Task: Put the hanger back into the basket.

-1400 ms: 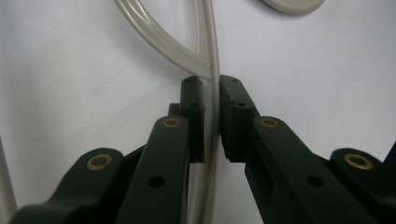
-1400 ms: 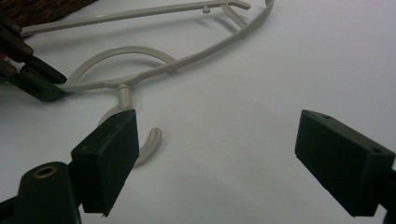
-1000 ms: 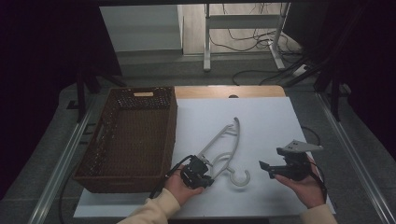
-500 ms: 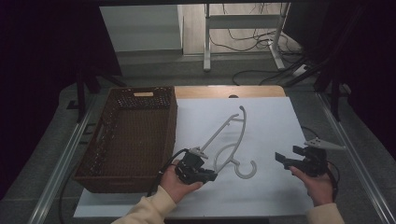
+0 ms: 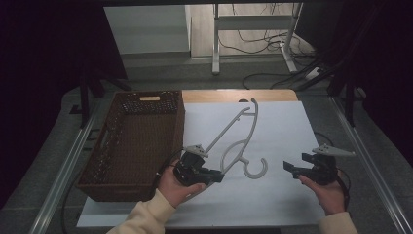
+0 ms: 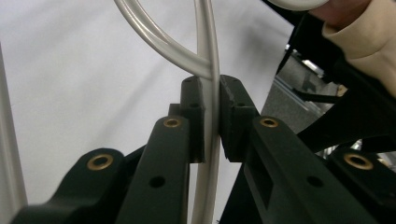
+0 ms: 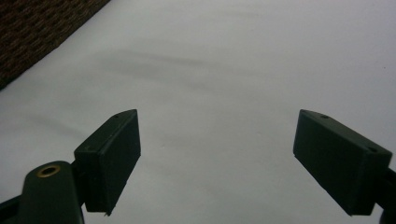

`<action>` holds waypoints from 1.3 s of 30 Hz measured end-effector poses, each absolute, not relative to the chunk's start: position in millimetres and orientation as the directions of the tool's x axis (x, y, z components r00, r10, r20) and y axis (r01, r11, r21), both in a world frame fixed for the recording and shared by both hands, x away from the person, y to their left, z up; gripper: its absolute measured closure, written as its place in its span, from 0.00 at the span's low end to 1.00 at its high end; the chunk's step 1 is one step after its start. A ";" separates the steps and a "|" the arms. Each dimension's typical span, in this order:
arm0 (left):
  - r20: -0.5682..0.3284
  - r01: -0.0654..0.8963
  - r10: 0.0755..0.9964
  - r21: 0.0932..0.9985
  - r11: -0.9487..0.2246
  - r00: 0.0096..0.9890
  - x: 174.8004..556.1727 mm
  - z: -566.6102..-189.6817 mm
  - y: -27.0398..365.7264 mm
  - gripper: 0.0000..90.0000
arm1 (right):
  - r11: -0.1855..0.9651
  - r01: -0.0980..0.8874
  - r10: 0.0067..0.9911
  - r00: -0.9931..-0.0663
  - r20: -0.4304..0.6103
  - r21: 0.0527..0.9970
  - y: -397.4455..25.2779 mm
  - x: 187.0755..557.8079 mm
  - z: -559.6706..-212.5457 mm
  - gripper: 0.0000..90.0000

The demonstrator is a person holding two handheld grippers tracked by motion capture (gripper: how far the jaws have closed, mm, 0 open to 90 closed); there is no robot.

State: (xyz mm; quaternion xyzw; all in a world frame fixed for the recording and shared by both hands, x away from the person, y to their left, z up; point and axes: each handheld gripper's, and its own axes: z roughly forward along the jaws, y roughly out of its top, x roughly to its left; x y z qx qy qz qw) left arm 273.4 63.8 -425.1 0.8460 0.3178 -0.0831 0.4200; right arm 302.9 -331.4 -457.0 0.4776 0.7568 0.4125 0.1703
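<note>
A pale grey plastic hanger lies slantwise over the white tabletop, its hook toward the person. My left gripper is shut on the hanger's lower bar just left of the hook. In the left gripper view the bar runs straight up between the two black jaws, and my left gripper pinches it. My right gripper hovers to the right of the hook, apart from it. In the right gripper view, my right gripper stands wide open over bare white surface.
A dark brown wicker basket stands along the table's left side, with its corner showing in the right gripper view. Metal rails run along both table sides. A cream sleeve is beyond the left gripper.
The hanger has swung, its far end moving toward the back of the table, with the left gripper still shut on it. The right gripper has drawn a little to the right, away from the hook.
</note>
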 end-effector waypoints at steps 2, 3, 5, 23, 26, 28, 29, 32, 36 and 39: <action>-0.419 0.612 0.464 0.662 -0.433 0.781 273.9 -422.5 66.7 0.90 | 0.207 0.583 0.862 -0.488 0.135 0.786 -330.5 303.1 -457.7 0.17; -0.419 0.612 0.464 0.662 -0.433 0.781 273.9 -422.5 66.7 0.90 | 0.207 0.583 0.862 -0.488 0.135 0.786 -330.5 303.1 -457.7 0.17; -0.435 0.611 0.442 0.666 -0.429 0.784 275.4 -418.3 72.6 0.90 | 0.226 0.583 0.862 -0.493 0.119 0.780 -329.2 303.3 -458.4 0.17; -0.463 0.607 0.411 0.708 -0.361 0.785 284.8 -378.4 109.6 0.90 | 0.258 0.585 0.861 -0.500 0.091 0.769 -325.3 302.9 -459.5 0.17; -0.455 0.605 0.423 0.713 -0.355 0.784 287.7 -368.3 123.1 0.90 | 0.272 0.581 0.861 -0.503 0.076 0.767 -324.7 302.9 -459.9 0.17; -0.449 0.604 0.431 0.715 -0.353 0.783 289.4 -362.3 129.6 0.90 | 0.276 0.581 0.861 -0.503 0.071 0.765 -324.3 303.2 -460.2 0.17; -0.449 0.604 0.431 0.715 -0.353 0.783 289.4 -362.3 129.6 0.90 | 0.276 0.581 0.861 -0.503 0.071 0.765 -324.3 303.2 -460.2 0.17; -0.427 0.595 0.449 0.722 -0.353 0.785 293.0 -354.1 142.9 0.90 | 0.281 0.584 0.862 -0.502 0.066 0.761 -323.4 303.4 -460.9 0.17; -0.446 0.602 0.441 0.727 -0.330 0.779 297.8 -354.2 158.4 0.90 | 0.282 0.582 0.864 -0.500 0.062 0.762 -323.6 303.6 -461.5 0.17; -0.452 0.606 0.440 0.727 -0.323 0.776 300.4 -354.7 167.1 0.90 | 0.286 0.585 0.863 -0.501 0.061 0.759 -324.0 303.8 -461.8 0.17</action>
